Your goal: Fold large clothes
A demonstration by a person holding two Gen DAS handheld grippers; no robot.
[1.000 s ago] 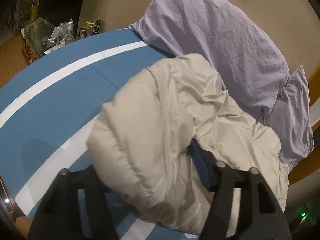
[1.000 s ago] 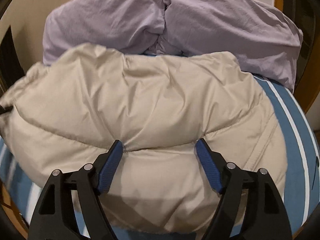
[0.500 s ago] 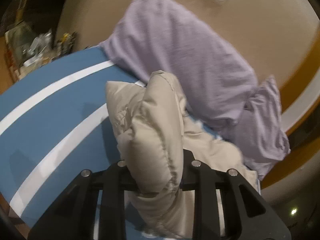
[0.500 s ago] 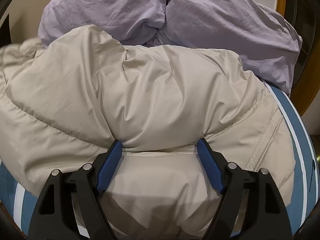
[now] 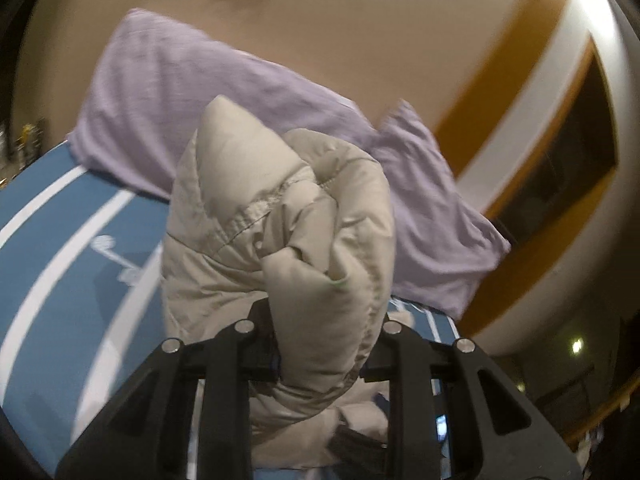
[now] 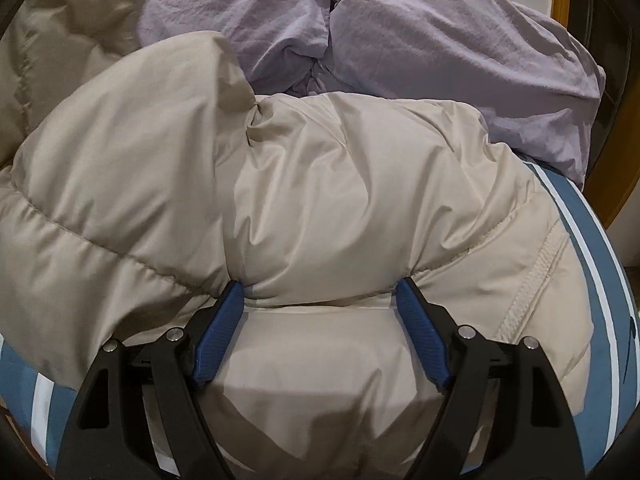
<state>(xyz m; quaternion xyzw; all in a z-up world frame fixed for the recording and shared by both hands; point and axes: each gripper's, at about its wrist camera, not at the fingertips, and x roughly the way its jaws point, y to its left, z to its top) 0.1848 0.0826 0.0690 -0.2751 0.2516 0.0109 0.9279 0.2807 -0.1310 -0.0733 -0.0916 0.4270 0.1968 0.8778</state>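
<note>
A beige puffer jacket point(image 6: 320, 180) lies bunched on the blue bed. My left gripper point(image 5: 324, 332) is shut on a thick fold of that jacket point(image 5: 280, 200) and holds it raised above the sheet, so the fold hides the pads. In the right wrist view my right gripper point(image 6: 320, 292) is open wide and pressed down onto the jacket. Its blue pads point(image 6: 420, 340) stand on either side of a puffy ridge, only the tips touching the fabric. At the upper left of that view the lifted part of the jacket point(image 6: 60, 40) rises out of frame.
Two lilac pillows point(image 5: 200, 92) point(image 6: 440, 40) lean against the beige wall behind the jacket. The blue sheet with white stripes point(image 5: 52, 240) point(image 6: 600, 260) shows left and right of it. Small clutter point(image 5: 24, 140) sits at the far left past the bed edge. Wooden trim point(image 5: 500, 92) runs along the wall.
My left gripper shut on a fold of the jacket and lifted it up off the bed, tilting upward. The jacket's left side rose in the right wrist view. My right gripper stayed put.
</note>
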